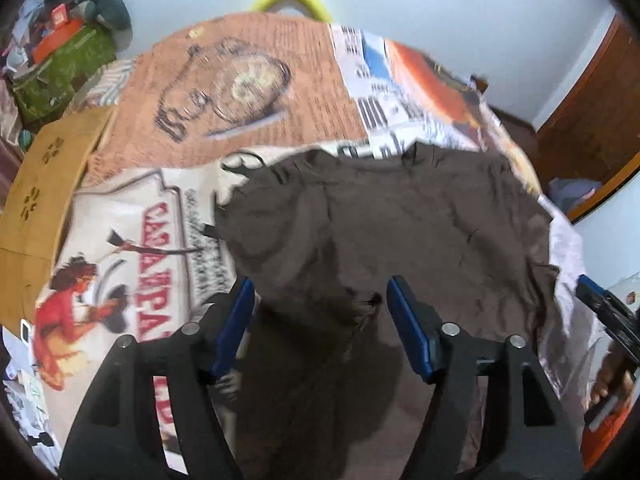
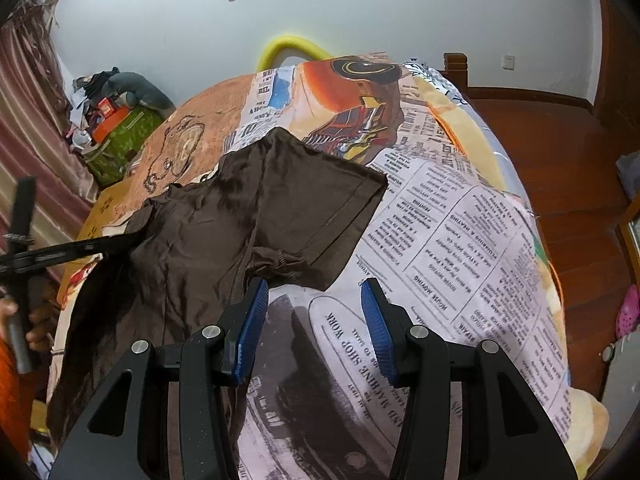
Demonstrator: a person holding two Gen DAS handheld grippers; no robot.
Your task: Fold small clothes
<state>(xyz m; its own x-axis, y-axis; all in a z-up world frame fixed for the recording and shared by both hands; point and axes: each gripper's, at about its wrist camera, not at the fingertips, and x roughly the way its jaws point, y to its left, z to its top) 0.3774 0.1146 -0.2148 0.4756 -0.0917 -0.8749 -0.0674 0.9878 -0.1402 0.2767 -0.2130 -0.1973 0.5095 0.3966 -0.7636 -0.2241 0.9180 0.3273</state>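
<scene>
A dark brown T-shirt (image 1: 400, 232) lies rumpled on a bed covered with a newspaper-print bedspread (image 1: 248, 92). My left gripper (image 1: 320, 292) hovers over the shirt's near part, open, with only cloth below its blue pads and nothing pinched. In the right wrist view the shirt (image 2: 192, 240) lies to the left with one sleeve (image 2: 320, 200) spread flat to the right. My right gripper (image 2: 315, 292) stands open just short of that sleeve's hem, over bare bedspread (image 2: 460, 260). The left gripper (image 2: 60, 252) shows there as a blurred dark shape at the shirt's left edge.
A yellow foam tube (image 2: 292, 46) arches over the bed's far end. A green box (image 2: 120, 140) piled with clutter sits at the far left, and a tan board (image 1: 44, 184) lies beside the bed. Wooden floor (image 2: 560, 152) runs along the right side.
</scene>
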